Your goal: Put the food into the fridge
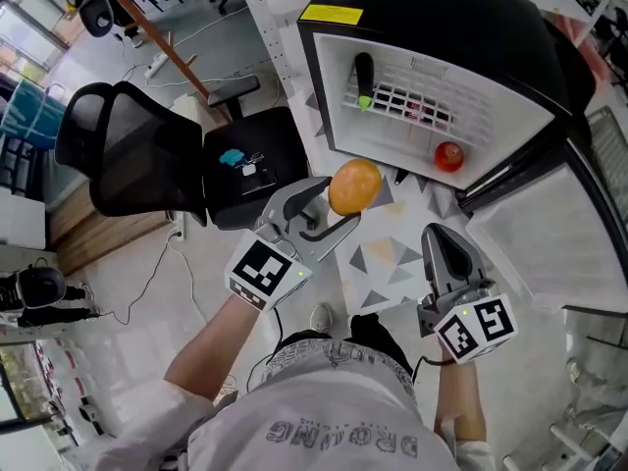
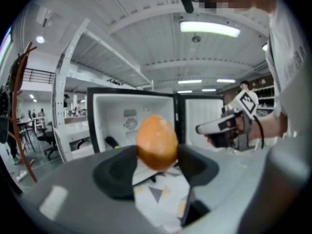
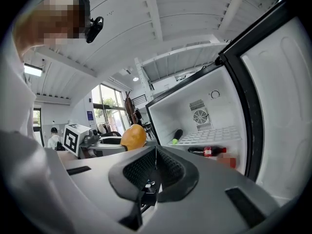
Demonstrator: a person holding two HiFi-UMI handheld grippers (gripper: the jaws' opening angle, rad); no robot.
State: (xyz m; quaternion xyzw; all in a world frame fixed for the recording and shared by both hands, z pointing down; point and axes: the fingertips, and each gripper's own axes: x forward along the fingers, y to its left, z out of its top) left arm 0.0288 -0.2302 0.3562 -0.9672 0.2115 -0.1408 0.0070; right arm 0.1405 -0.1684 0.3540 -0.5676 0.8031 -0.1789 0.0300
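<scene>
My left gripper (image 1: 345, 204) is shut on an orange (image 1: 354, 185), held in the air just in front of the open fridge (image 1: 510, 126). The same orange (image 2: 156, 141) fills the space between the jaws in the left gripper view, with the fridge interior behind it. My right gripper (image 1: 442, 246) hangs lower right of the orange, jaws together with nothing between them; in its own view the right gripper (image 3: 155, 165) is shut and empty. From there the orange (image 3: 133, 136) shows at the left. Inside the fridge lie a dark eggplant (image 1: 364, 75), a bottle (image 3: 207, 151) and a red fruit (image 1: 449, 155).
A black office chair (image 1: 137, 155) stands left of the fridge, with small items on its seat. The fridge door (image 1: 549, 234) is swung open at the right. A patterned mat (image 1: 392, 263) lies on the floor below the grippers. Cables run across the floor at the left.
</scene>
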